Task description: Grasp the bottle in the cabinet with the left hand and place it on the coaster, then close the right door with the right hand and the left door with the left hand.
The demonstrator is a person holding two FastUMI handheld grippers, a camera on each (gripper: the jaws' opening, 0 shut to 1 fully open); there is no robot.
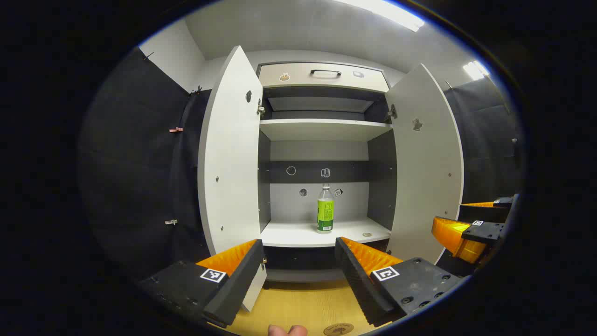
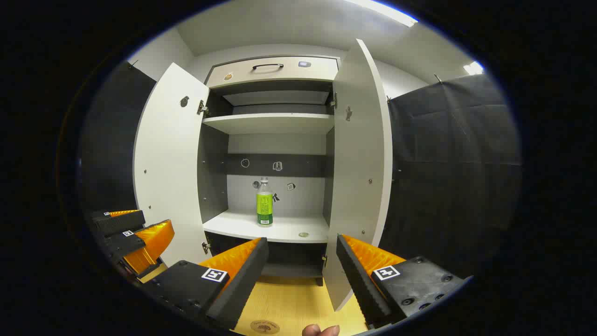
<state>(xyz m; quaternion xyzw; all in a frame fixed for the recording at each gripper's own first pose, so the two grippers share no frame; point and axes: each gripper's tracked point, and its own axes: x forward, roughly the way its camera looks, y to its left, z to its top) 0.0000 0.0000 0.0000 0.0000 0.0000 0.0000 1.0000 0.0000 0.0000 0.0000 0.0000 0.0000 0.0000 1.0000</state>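
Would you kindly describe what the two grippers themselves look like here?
Each gripper, the left gripper and the right gripper, has two wedge-shaped fingers with ribbed inner faces. Flat dark blocks behind them carry small square black-and-white tags and screw holes. No cables or sleeves show.

Green-label bottle (image 1: 325, 208); white cabinet doors (image 1: 228, 154); coaster (image 1: 338, 329) perhaps tan.

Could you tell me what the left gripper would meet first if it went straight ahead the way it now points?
Probably the bottle standing on the cabinet shelf: it sits between the open left gripper fingers' line, with nothing visible between. Depth is hard to judge.
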